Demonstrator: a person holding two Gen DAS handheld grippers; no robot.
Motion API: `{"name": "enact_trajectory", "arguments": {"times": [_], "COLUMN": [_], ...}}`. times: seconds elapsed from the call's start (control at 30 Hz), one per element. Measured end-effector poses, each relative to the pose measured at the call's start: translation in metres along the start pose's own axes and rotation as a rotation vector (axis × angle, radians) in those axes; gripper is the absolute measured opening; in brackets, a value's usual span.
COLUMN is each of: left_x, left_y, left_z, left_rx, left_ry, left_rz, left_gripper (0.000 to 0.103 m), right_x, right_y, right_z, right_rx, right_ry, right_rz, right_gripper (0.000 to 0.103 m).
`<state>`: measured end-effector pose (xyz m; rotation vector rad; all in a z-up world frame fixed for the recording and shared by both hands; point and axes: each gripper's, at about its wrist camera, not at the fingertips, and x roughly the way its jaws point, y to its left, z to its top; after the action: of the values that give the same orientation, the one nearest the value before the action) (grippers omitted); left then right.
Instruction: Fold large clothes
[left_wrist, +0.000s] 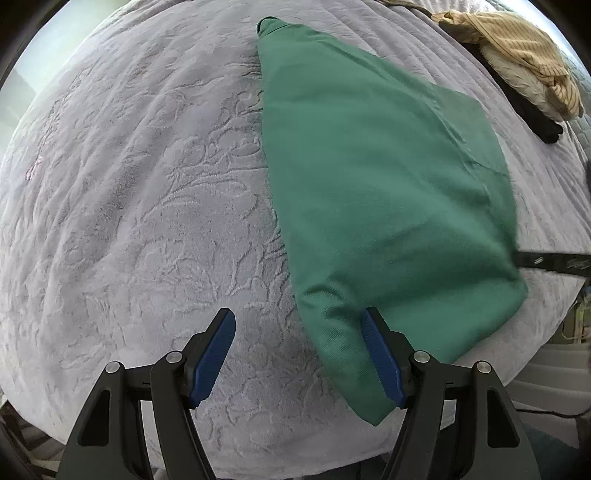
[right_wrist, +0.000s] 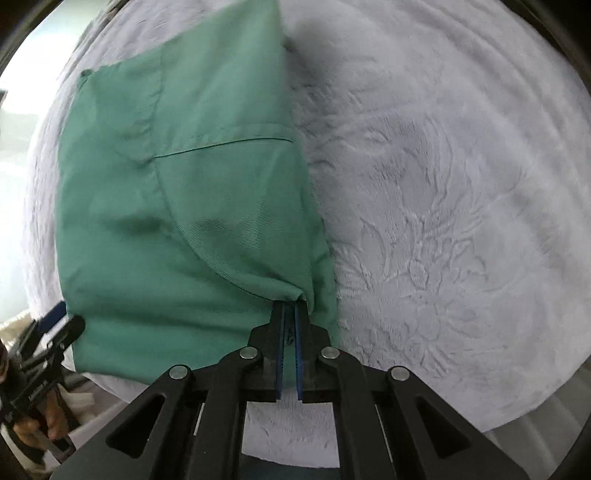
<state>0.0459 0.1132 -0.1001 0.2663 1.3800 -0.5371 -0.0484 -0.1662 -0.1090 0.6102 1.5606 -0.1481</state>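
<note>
A large green garment (left_wrist: 376, 192) lies partly folded on a pale embossed bedspread (left_wrist: 129, 221). My left gripper (left_wrist: 299, 325) is open just above the bedspread, its right finger (left_wrist: 380, 354) over the garment's near corner, and it holds nothing. In the right wrist view the green garment (right_wrist: 177, 206) fills the left half. My right gripper (right_wrist: 290, 308) is shut on a pinched fold at the garment's near right edge. The left gripper (right_wrist: 59, 332) shows at the lower left of that view, beside the garment's other near corner.
A heap of yellow striped and cream clothes (left_wrist: 524, 62) on a dark garment (left_wrist: 532, 114) lies at the far right of the bed. The bedspread (right_wrist: 461, 221) stretches bare to the right of the green garment. The bed's near edge runs just below both grippers.
</note>
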Motion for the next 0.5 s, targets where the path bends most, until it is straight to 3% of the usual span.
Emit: {"name": "enact_trajectory", "arguments": {"times": [0.2,0.5], "left_x": [0.002,0.003], "left_y": [0.0,0.002], "left_z": [0.001,0.001], "left_rx": [-0.012,-0.015], "left_ry": [0.003,0.008], "left_rz": [0.007,0.008], "left_gripper": [0.072,0.072], "right_x": [0.001,0.001], "right_y": [-0.004,-0.013], "right_z": [-0.01,-0.01], "right_rx": [-0.045,-0.021], "right_ry": [0.027,0.038], "right_rz": [-0.062,-0.048], "right_gripper": [0.006,0.004]}}
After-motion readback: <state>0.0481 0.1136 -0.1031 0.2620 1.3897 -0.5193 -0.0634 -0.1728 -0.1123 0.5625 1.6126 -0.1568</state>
